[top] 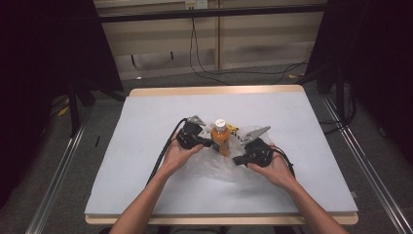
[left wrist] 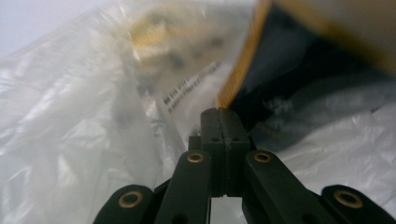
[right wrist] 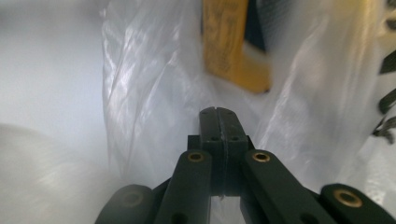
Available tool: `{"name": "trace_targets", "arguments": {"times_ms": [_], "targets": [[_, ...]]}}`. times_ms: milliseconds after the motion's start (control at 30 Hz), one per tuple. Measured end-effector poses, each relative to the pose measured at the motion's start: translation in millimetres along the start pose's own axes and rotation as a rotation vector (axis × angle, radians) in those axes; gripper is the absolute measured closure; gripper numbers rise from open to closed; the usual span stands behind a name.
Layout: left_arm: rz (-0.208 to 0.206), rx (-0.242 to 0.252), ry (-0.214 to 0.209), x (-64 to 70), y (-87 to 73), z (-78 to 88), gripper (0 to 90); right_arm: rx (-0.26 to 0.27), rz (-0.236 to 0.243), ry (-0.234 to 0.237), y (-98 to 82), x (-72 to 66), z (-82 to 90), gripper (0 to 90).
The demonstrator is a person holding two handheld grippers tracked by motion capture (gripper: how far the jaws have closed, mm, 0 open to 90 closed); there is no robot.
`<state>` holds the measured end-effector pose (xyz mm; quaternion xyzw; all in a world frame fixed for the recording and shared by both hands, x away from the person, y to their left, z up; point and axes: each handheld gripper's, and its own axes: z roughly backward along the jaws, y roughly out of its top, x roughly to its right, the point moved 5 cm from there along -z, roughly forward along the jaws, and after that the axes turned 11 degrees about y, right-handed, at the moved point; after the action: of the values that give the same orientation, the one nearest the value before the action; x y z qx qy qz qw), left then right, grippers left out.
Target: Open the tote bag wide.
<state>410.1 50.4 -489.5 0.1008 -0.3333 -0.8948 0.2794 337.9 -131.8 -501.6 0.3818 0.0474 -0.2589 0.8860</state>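
From the near edge of the desk (top: 146, 195) two forearms reach in toward the middle, each hand carrying tongs. A crumpled clear plastic bag (top: 214, 168) lies on the grey surface between the hands, spreading toward six o'clock from the bottle. The left tongs (top: 208, 143) sit at nine o'clock of the bottle, their tip right against its side in the high view; in the left gripper view the left tongs (left wrist: 218, 112) are pressed together, pads meeting flat, with bag film just ahead and around them, though whether any film is caught between the pads I cannot tell. The right tongs (top: 237, 160) lie at four o'clock of the bottle, over the bag; in the right gripper view the right tongs (right wrist: 218, 110) are likewise pressed together, with clear film close in front and a blurred yellow shape behind it.

The orange bottle (top: 221, 138) with a white cap stands upright near the centre of the desk, at the far edge of the bag. Just beyond it, at one o'clock, a small yellow item (top: 232, 128) lies on the desk.
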Motion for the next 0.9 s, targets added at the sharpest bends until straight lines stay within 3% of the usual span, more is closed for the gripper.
{"name": "trace_targets", "arguments": {"times_ms": [167, 233, 267, 367, 400, 467, 633, 900], "targets": [[-0.042, -0.034, -0.016, 6.8, -11.0, 3.9, 90.0, -0.033, -0.002, 0.006, -5.3, 2.2, -4.1, 90.0], [-0.112, -0.100, -0.012, 11.9, -21.9, 5.7, 90.0, -0.050, -0.020, 0.003, -4.0, 9.4, -4.3, 90.0], [-0.093, -0.092, -0.020, 15.7, -24.2, 5.6, 90.0, -0.063, -0.021, -0.002, -3.9, 12.7, -5.0, 90.0], [-0.111, -0.111, -0.039, 21.0, -32.2, 9.5, 90.0, -0.078, -0.038, -0.028, -1.9, 23.3, -1.0, 90.0], [-0.157, -0.137, -0.049, 21.4, -36.4, 12.8, 90.0, -0.086, -0.046, -0.044, -2.1, 26.4, 1.1, 90.0], [-0.146, -0.132, -0.056, 25.5, -41.1, 15.9, 90.0, -0.095, -0.064, -0.054, -5.1, 34.7, 7.4, 90.0], [-0.173, -0.137, -0.082, 35.8, -53.4, 25.7, 90.0, -0.104, -0.085, -0.077, -17.1, 46.8, 24.5, 90.0], [-0.218, -0.155, -0.102, 45.1, -64.7, 37.3, 90.0, -0.134, -0.079, -0.084, -36.9, 46.6, 44.9, 90.0]]}}
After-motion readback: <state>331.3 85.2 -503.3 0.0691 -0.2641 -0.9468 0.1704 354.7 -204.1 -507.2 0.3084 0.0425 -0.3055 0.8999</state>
